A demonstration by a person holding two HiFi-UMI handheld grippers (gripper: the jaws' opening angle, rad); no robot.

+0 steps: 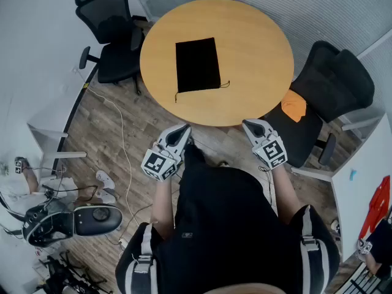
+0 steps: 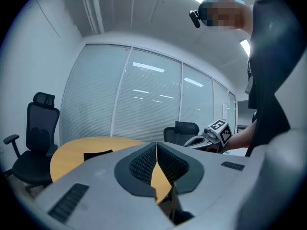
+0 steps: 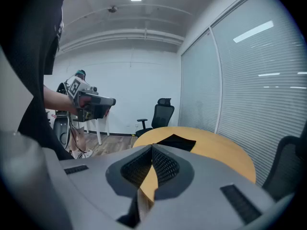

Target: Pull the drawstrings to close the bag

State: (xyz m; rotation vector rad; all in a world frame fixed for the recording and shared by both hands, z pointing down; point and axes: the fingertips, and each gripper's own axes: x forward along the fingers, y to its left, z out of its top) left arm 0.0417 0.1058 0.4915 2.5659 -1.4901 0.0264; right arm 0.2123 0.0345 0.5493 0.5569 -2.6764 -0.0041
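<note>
A flat black drawstring bag [image 1: 197, 64] lies on the round wooden table [image 1: 257, 54], its mouth toward me. Thin black drawstrings [image 1: 224, 85] trail from its two near corners. In the left gripper view the bag [image 2: 97, 154] shows as a dark patch on the tabletop; in the right gripper view the bag [image 3: 176, 141] lies beyond the jaws. My left gripper [image 1: 182, 131] and right gripper [image 1: 252, 126] hover off the table's near edge, both shut and empty, well short of the bag.
Black office chairs stand at the table's left [image 1: 110, 35] and right [image 1: 334, 84], the right one with an orange cloth [image 1: 294, 105]. Cables and equipment [image 1: 67, 219] litter the wooden floor at left. Glass walls with blinds [image 2: 144, 99] lie behind the table.
</note>
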